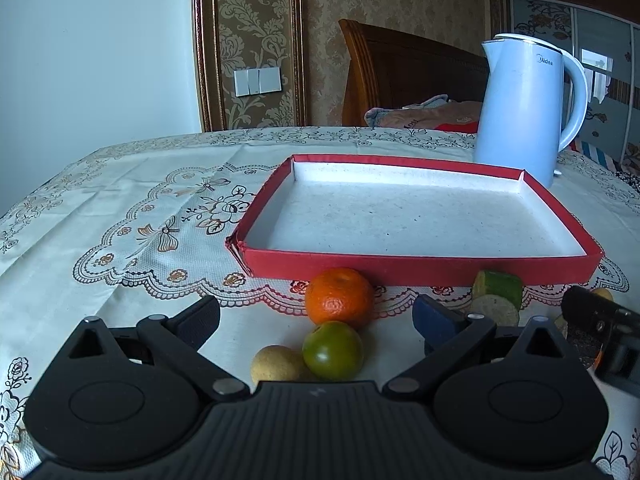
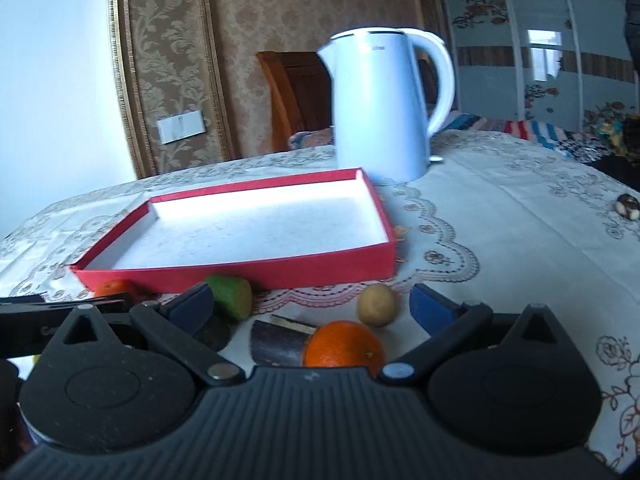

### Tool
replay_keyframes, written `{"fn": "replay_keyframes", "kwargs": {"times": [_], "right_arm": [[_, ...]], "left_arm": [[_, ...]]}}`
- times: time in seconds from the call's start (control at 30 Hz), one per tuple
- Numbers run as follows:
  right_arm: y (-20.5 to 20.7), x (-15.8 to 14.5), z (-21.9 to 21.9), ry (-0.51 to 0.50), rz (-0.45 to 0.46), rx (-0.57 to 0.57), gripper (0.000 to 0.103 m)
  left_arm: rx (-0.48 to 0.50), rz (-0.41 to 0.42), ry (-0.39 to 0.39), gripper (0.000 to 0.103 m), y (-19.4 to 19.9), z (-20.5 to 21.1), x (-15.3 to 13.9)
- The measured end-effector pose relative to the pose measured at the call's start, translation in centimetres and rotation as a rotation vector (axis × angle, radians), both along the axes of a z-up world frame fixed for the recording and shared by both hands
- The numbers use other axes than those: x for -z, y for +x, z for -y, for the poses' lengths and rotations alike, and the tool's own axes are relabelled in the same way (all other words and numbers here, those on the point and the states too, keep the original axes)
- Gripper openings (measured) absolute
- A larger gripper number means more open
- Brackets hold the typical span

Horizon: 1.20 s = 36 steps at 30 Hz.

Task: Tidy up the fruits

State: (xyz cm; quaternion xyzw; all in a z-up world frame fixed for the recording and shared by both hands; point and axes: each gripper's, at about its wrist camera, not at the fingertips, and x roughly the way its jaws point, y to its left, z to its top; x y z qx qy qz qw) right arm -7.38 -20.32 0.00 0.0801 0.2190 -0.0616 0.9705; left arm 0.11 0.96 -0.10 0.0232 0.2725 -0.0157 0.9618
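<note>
Both claws hang released, jaws spread, holding nothing: the left claw (image 1: 316,318) and the right claw (image 2: 312,308). Nearest, before the shallow red cardboard tray (image 1: 420,268), fruits lie loose on the cream embroidered tablecloth (image 1: 120,200) of the table: a round green fruit (image 1: 333,350), a small tan fruit (image 1: 276,364), an orange mandarin (image 1: 339,296), another orange mandarin (image 2: 344,348). Behind the tray stands a pale blue electric kettle (image 1: 524,108); beyond it, brown damask wallpaper (image 1: 256,40).

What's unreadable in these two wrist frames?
- Left wrist: small yellowish fruit, mostly hidden behind the right gripper's black finger.
- Right wrist: second orange citrus, partly covered by the left gripper's black body.
- Right wrist: small brown-and-white object at the right edge, too small to identify.
- Right wrist: white kettle's logo, blurred.
</note>
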Motion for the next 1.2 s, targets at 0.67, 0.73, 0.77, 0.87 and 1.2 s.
{"fn": "replay_keyframes", "kwargs": {"times": [0.67,0.73,0.77,0.87,1.2], "right_arm": [[-0.7,0.0,0.6,-0.003,-0.043,-0.014,0.103],[-0.7,0.1,0.8,0.003,-0.043,-0.010,0.103],[-0.7,0.1,0.8,0.003,-0.044,-0.008,0.103],[-0.7,0.1,0.7,0.002,-0.044,-0.008,0.103],[-0.7,0.2,0.9,0.016,-0.036,0.001,0.103]], "left_arm": [[-0.018,0.009,0.071,0.103,-1.4,0.1,-0.2],[-0.015,0.007,0.070,0.103,-1.4,0.1,-0.2],[-0.015,0.008,0.069,0.103,-1.4,0.0,-0.2],[-0.014,0.005,0.071,0.103,-1.5,0.0,-0.2],[-0.013,-0.006,0.064,0.103,-1.5,-0.2,-0.1]]}}
